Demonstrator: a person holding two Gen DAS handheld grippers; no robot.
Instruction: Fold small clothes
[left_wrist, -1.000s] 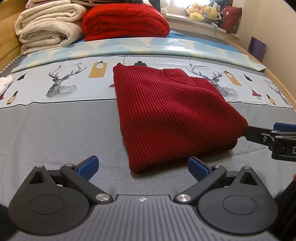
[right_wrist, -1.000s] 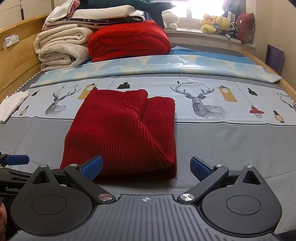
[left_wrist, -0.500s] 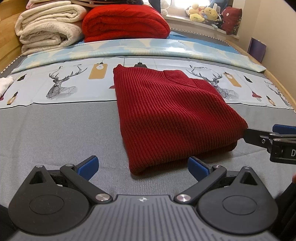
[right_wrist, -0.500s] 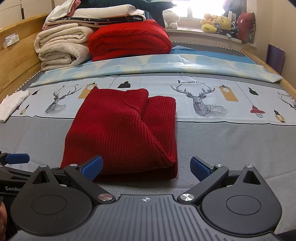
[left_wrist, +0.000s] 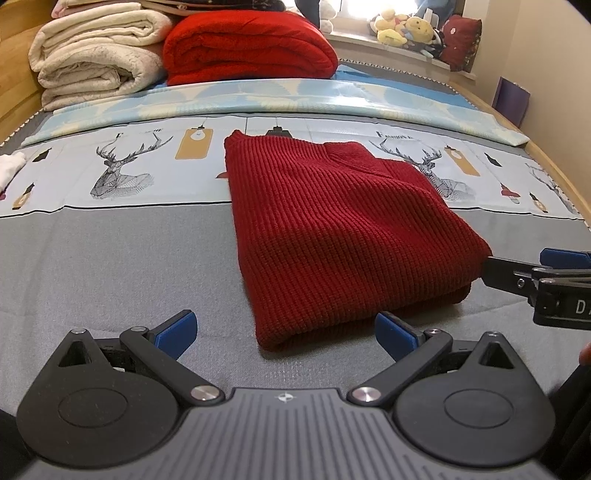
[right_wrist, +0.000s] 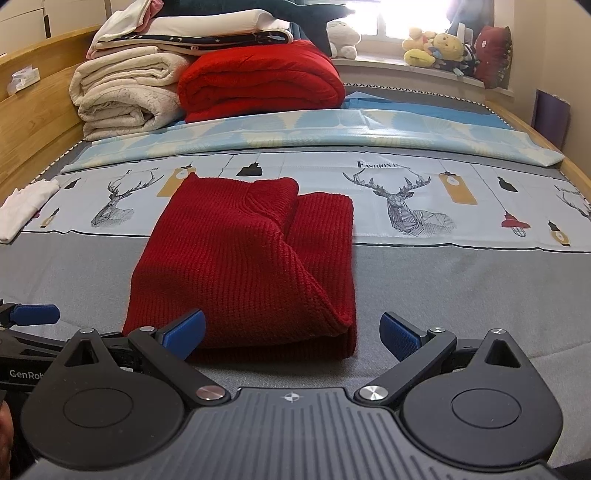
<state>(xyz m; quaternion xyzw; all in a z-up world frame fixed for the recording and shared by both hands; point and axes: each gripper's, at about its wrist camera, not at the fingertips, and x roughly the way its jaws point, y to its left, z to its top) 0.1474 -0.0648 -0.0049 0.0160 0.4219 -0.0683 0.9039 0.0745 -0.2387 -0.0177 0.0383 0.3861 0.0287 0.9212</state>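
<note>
Red sweater (left_wrist: 332, 229) lies folded in a thick rectangle on the bed (left_wrist: 110, 266), about midway across it and toward the near edge, its far end reaching onto the deer-print sheet (right_wrist: 424, 192). Left tongs (left_wrist: 284, 332) are spread wide, blue pads on either side of the near fold, gripping nothing. Right tongs (right_wrist: 291, 332) likewise gape open just short of the near hem, empty. In the left view the right tongs poke in from the side, their tip right at the sweater's right corner; touching or just beside, I cannot tell. It looks like the fold is nearly done and this is the tidy-up or one last halving. To do it well: the upper layer sits skewed, with a diagonal ridge running to the near right corner, so that corner wants squaring first. Pinch all layers together at the two near corners, not just the top one, because the chunky knit will likely slide and bunch. Lift both corners level, carry them toward the far edge, and lay them down together so the edges line up. Piled blankets (right_wrist: 192, 85) at the far end are well apart, no bother.
</note>
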